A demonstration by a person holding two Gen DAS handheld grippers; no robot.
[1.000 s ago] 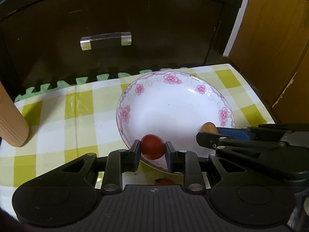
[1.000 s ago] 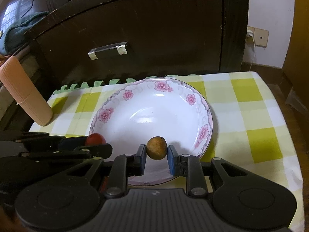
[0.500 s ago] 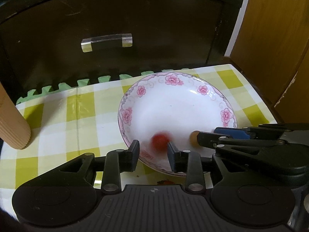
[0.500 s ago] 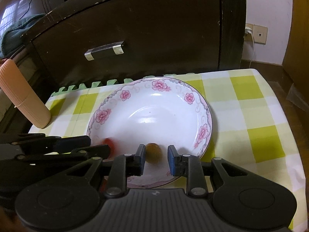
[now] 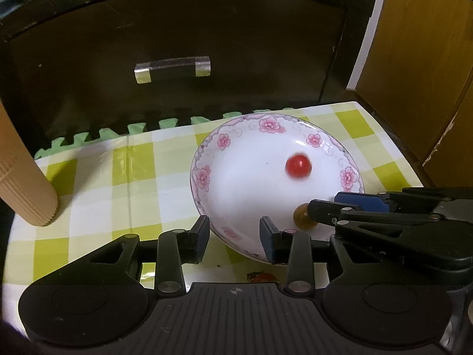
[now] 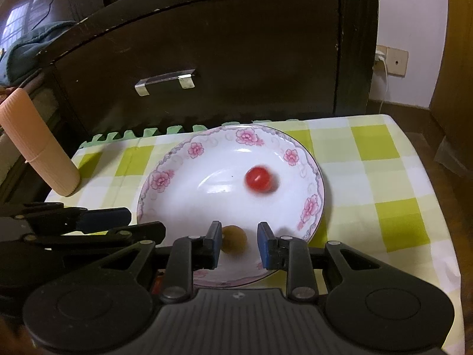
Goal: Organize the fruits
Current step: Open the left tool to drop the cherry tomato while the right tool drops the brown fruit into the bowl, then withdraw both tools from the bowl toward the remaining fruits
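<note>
both claws gape over the floral plate [image 6: 310, 207]; blurred red fruit [image 6: 259, 178], seemingly brownish fruit [image 6: 234, 239] inside.

The plate [image 6: 313, 177] sits on the table [image 6: 384, 183], in front of the cabinet [image 6: 236, 59]. In the plate, the tomato [image 6: 259, 178] lies toward 2 o'clock and the small fruit [image 6: 235, 239] at 6 o'clock near the rim. The cylinder [image 6: 38, 142] stands at 9 o'clock of the plate, well apart.

Checked tablecloth [image 5: 97, 177], dark cabinet [image 5: 207, 44], ribbed tube [image 5: 20, 183]
</note>
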